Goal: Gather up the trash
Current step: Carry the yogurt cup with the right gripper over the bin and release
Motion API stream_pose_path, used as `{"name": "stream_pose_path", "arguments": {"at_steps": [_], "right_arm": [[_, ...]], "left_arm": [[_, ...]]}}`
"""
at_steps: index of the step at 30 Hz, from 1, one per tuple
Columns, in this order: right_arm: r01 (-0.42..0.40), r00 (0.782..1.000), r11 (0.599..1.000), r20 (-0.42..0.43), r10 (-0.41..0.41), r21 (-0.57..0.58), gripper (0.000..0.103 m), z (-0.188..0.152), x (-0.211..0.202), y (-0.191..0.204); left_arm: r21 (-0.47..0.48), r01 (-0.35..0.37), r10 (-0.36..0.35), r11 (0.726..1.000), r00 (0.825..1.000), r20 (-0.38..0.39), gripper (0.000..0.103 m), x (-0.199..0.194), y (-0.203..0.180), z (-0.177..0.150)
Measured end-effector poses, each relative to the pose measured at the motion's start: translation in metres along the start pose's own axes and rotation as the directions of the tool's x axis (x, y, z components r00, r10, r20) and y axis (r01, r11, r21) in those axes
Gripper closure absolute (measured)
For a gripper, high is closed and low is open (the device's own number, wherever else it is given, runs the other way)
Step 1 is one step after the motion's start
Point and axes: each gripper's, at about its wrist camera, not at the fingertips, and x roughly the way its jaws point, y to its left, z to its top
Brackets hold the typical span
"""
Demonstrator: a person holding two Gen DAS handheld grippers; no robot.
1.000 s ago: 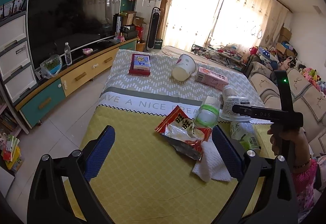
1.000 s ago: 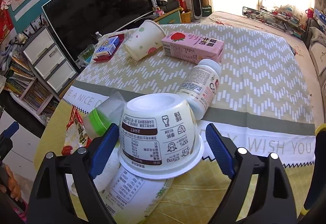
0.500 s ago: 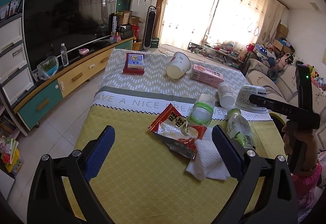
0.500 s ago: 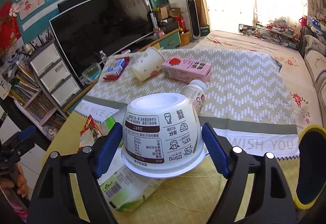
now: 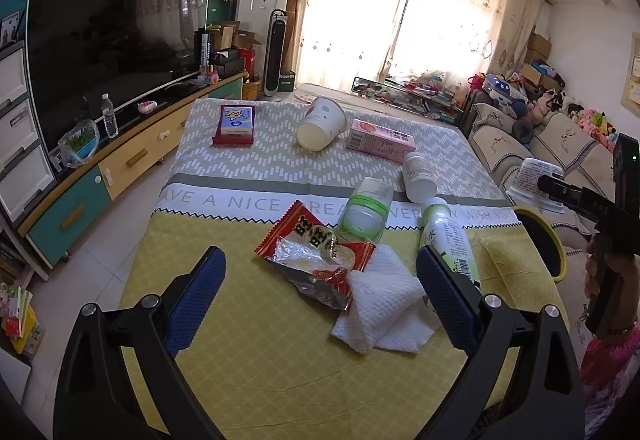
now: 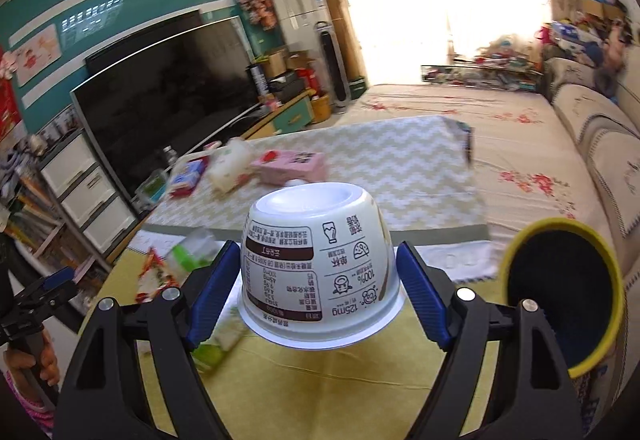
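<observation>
The right gripper [image 6: 318, 276] clamps the upturned yogurt cup [image 6: 320, 264] in its jaws, held above the desk [image 5: 248, 340] beside the yellow-rimmed bin [image 6: 564, 300]. The tapered wall could slip (smooth plastic). The left gripper [image 5: 320, 284] hangs spread, empty.

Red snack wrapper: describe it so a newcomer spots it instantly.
On the table's yellow cloth, just below the white lettered band, lies the red snack wrapper. It is torn open, silver inside, beside a white tissue; the only red crinkled piece there.
</observation>
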Motion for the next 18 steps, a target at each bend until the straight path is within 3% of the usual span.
{"name": "stream_pose_path", "arguments": {"at_steps": [5, 10, 18], "right_arm": [[0.138, 0.990, 0.987, 0.027, -0.140, 0.085, 0.027, -0.005, -0.018, -0.056], [0.277, 0.960, 0.949, -0.001, -0.280, 0.151, 0.027, -0.014, -0.023, -0.108], [0.385, 0.923, 0.894, -0.081, -0.377, 0.229, 0.027, -0.038, -0.012, -0.170]], "left_arm": [[0.012, 0.019, -0.019, 1.000, 1.000, -0.017, 0.008, 0.007, -0.012, 0.002], [0.025, 0.030, -0.029, 0.999, 0.999, -0.019, 0.008, 0.010, -0.025, 0.006], [0.068, 0.053, -0.050, 0.996, 0.998, -0.049, 0.008, 0.022, -0.056, 0.011]]}}
